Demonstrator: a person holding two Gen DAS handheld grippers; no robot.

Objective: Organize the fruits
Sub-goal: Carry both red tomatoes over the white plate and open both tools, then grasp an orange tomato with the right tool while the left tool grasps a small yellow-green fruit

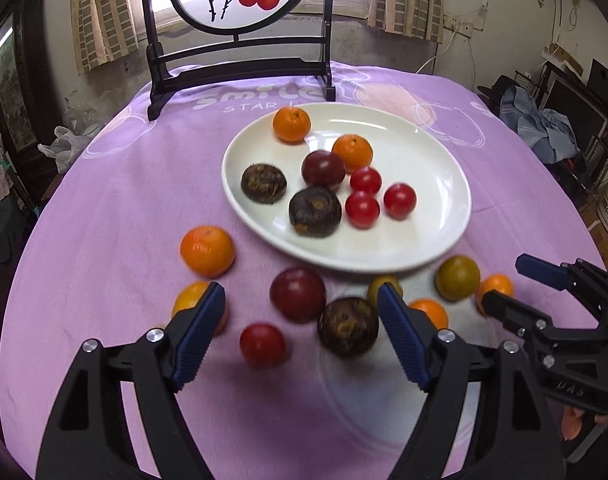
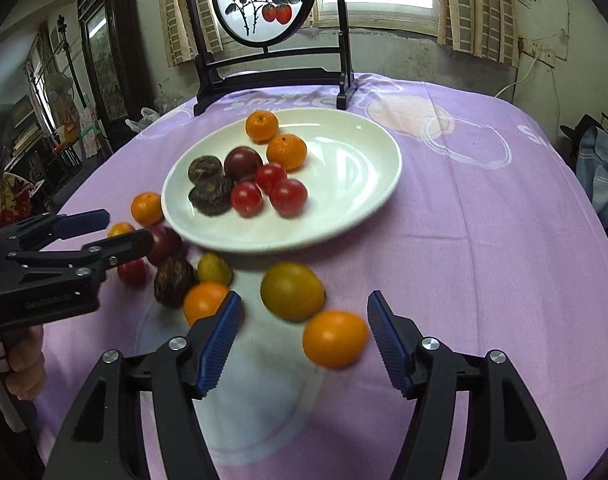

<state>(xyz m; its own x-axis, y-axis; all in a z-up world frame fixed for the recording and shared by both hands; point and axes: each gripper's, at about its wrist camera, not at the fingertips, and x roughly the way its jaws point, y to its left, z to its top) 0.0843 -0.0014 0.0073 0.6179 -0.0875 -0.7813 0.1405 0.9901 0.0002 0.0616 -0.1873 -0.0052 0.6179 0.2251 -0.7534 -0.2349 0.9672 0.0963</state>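
Hovering just off the near rim of the white plate (image 1: 444,184), the left gripper (image 1: 300,312) hangs spread wide and empty above a dark plum (image 1: 298,294), a red tomato (image 1: 263,345) and a brown passion fruit (image 1: 348,332) on the purple cloth (image 1: 104,200). The right gripper (image 2: 300,320), also released and holding nothing, frames an orange kumquat (image 2: 335,338) and a greenish fruit (image 2: 292,291) nearer the plate. Seven fruits already lie on the plate.
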